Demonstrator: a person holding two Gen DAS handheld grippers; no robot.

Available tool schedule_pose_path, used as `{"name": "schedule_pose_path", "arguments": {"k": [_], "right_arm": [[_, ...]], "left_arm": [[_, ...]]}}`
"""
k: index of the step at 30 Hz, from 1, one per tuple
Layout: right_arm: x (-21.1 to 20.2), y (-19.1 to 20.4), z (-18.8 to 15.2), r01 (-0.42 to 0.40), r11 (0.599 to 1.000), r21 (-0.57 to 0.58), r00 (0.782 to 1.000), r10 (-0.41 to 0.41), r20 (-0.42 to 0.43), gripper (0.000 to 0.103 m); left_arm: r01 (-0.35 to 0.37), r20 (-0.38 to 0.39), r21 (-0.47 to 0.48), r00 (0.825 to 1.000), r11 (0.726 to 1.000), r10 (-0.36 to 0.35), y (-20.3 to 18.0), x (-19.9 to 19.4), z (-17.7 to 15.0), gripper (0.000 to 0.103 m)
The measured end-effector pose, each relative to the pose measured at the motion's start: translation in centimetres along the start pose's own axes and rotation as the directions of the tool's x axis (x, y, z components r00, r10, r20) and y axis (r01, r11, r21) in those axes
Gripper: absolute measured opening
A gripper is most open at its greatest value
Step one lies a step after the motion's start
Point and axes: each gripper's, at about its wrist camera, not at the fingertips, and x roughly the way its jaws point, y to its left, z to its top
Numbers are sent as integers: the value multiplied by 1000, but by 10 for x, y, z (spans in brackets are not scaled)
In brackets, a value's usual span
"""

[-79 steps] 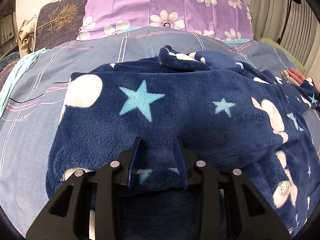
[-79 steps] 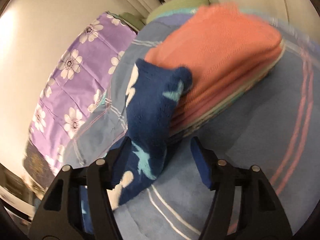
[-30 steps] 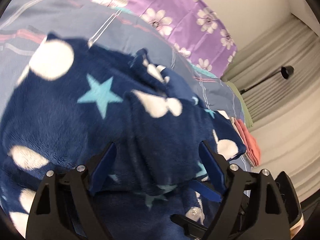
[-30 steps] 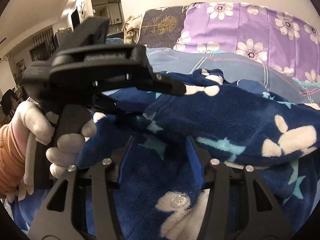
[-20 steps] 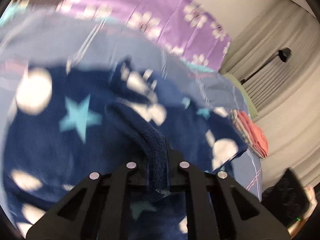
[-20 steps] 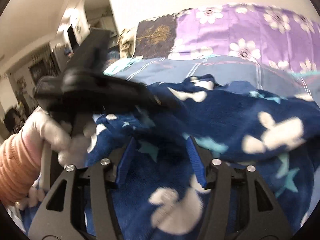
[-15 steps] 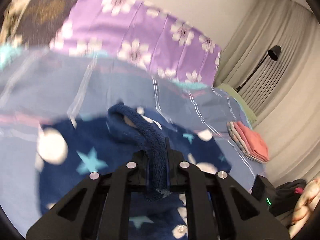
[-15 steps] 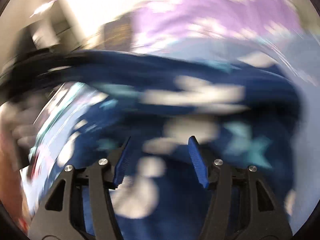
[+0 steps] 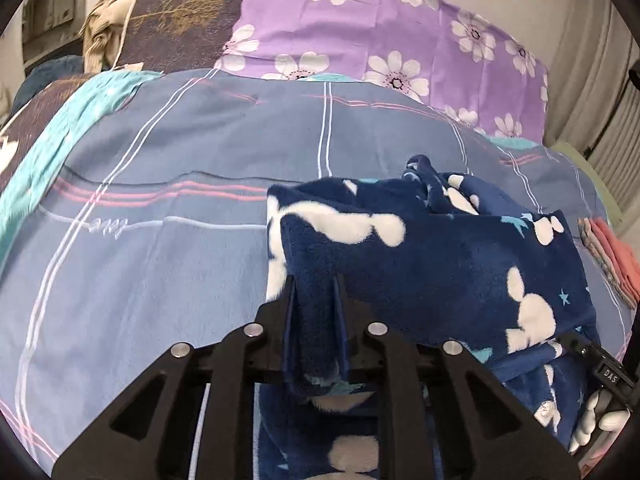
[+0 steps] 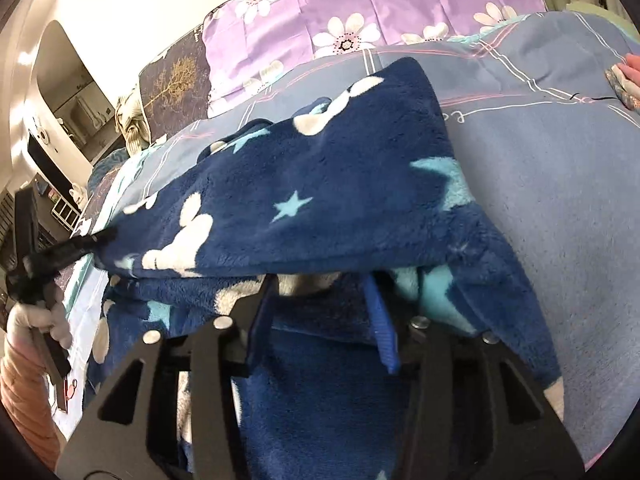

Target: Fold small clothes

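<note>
A navy fleece garment (image 9: 432, 256) with white shapes and light-blue stars lies on the blue plaid bedsheet (image 9: 168, 208). My left gripper (image 9: 314, 284) is shut on a fold of the garment's edge and holds it lifted. In the right wrist view the same garment (image 10: 320, 200) hangs as a raised flap over my right gripper (image 10: 320, 292), whose jaws stand apart under the fabric with nothing pinched. The left gripper (image 10: 100, 236) shows at that view's left edge, holding the flap's corner.
A purple flowered pillow (image 9: 384, 48) and a dark tree-print pillow (image 9: 184, 12) lie at the bed's head. A stack of folded pink and orange clothes (image 9: 612, 260) sits at the right. Grey curtains (image 9: 600, 80) hang behind.
My left gripper closed on the garment's edge and pulled it up and over to the right, exposing bare sheet at the left. My right gripper stayed open and now sits under the lifted flap.
</note>
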Motion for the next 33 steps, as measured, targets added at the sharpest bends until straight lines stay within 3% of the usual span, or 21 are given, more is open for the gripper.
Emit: {"name": "schedule_pose_path", "arguments": {"k": [2,5,9,12,15,17,18,19,20,21,23,24,26,28,30,32,33], "right_arm": [[2,0,0,-2,1000,2,1000,2,-2,46],[1,2,1,1,1000,-5,1000,-1,-2,48],[1,6,0,7,1000,-16,1000,-7,-2,49],[1,7,0,5,1000,-17,1000,-5,-2,50],[2,7,0,4,1000,-19,1000,-4,-3,51],[2,8,0,5,1000,-21,1000,-5,-3,51],[2,8,0,6,1000,-21,1000,-6,-3,51],[1,8,0,6,1000,-22,1000,-6,-3,51],[1,9,-1,7,1000,-22,1000,-7,-3,51],[1,9,-1,7,1000,-24,1000,-7,-6,51],[-3,13,0,29,999,-41,999,-30,-28,51],[-8,18,-1,39,997,-59,997,-42,-59,50],[-23,23,3,-38,998,-41,994,33,-104,50],[-43,28,19,-152,988,-18,986,150,-76,50],[-55,38,42,-103,990,-93,995,103,-2,54],[-46,49,73,-19,983,-182,999,28,46,56],[-36,48,85,-15,982,-188,999,23,36,56]], "left_arm": [[6,38,5,999,1000,-7,-6,-6,-2,22],[16,99,45,995,999,-21,-30,-19,-1,35],[-92,217,79,973,993,73,-52,-39,-2,49],[-117,278,58,956,991,97,-52,-53,-1,51],[-65,244,85,969,994,43,-55,-50,-1,51],[-17,139,114,990,993,1,-58,-28,-5,53],[-2,41,113,999,994,-3,-57,-5,-12,55],[-11,-53,103,998,995,17,-54,18,-20,55],[-35,-79,107,996,994,43,-52,32,-28,56],[-56,-11,143,998,988,58,-57,28,-33,56],[-67,-11,182,997,981,70,-67,19,-31,56],[-40,-13,182,999,982,43,-69,14,-27,56],[75,5,176,997,981,-77,-75,-4,-11,56],[75,61,201,994,977,-89,-85,-16,13,58],[86,88,219,990,972,-107,-95,-11,41,64],[125,50,184,989,975,-137,-99,10,62,67],[143,15,148,989,979,-147,-100,26,70,67]]}}
